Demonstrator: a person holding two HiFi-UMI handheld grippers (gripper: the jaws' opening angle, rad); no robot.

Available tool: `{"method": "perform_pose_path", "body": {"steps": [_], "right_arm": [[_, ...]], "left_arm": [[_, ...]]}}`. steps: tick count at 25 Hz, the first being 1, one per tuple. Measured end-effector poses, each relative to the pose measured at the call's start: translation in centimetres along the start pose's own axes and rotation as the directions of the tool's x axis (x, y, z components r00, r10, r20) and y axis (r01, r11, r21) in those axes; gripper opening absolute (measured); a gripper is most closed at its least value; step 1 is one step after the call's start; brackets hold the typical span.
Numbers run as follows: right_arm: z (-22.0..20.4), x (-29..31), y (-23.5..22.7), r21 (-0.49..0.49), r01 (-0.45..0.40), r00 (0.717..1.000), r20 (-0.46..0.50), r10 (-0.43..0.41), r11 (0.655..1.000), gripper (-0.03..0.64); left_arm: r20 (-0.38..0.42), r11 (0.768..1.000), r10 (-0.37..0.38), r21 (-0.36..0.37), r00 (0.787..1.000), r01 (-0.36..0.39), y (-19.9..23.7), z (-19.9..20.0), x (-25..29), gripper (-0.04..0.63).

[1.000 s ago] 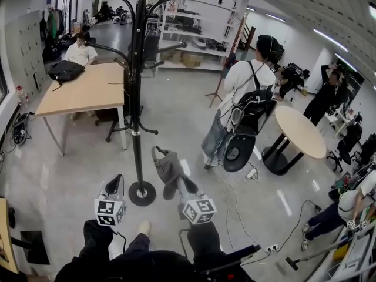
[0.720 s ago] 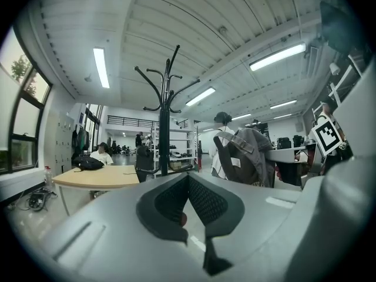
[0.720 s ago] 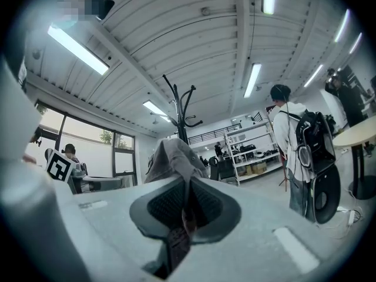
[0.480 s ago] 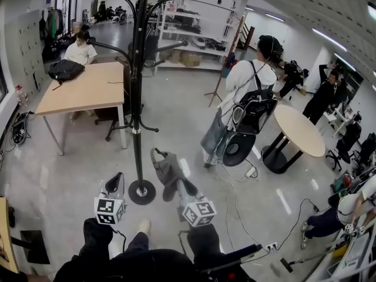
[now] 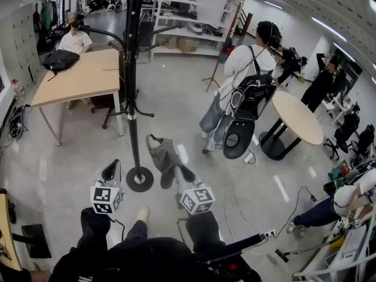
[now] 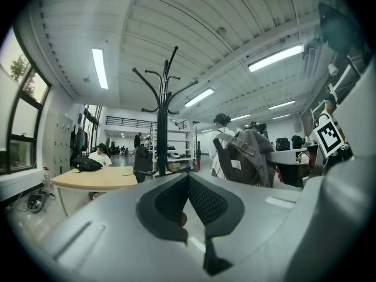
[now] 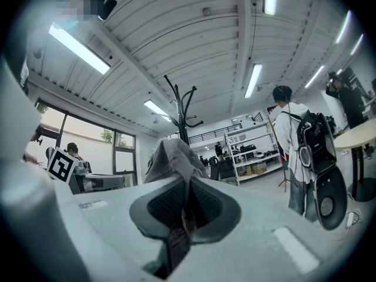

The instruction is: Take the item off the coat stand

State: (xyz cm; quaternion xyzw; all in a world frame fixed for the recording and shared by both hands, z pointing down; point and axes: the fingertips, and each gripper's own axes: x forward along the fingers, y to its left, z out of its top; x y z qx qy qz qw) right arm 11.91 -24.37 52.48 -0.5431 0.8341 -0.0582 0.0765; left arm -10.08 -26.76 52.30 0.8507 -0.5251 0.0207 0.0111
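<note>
Bag (image 5: 165, 161) off stand (image 5: 134, 98), just right of its pole, pinched in right gripper (image 5: 181, 176) fingers. Left gripper (image 5: 111, 172) fingers closed, empty, left of stand base.

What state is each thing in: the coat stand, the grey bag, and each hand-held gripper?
Coat stand: upright, hooks bare.
Grey bag: off the stand, held by its strap.
Right hand-held gripper: shut on the bag's strap.
Left hand-held gripper: shut, nothing in it.
</note>
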Motion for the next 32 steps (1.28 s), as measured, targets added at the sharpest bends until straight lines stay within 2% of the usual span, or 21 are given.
{"method": "perform_pose_path", "body": {"steps": [32], "right_arm": [[-0.1,1.1,0.2,0.000,-0.044,0.999,-0.022,0.044,0.999,0.018]], "left_arm": [[-0.009,1.000,0.015,0.010,1.000,-0.015,0.2,0.6,0.9,0.003]]}}
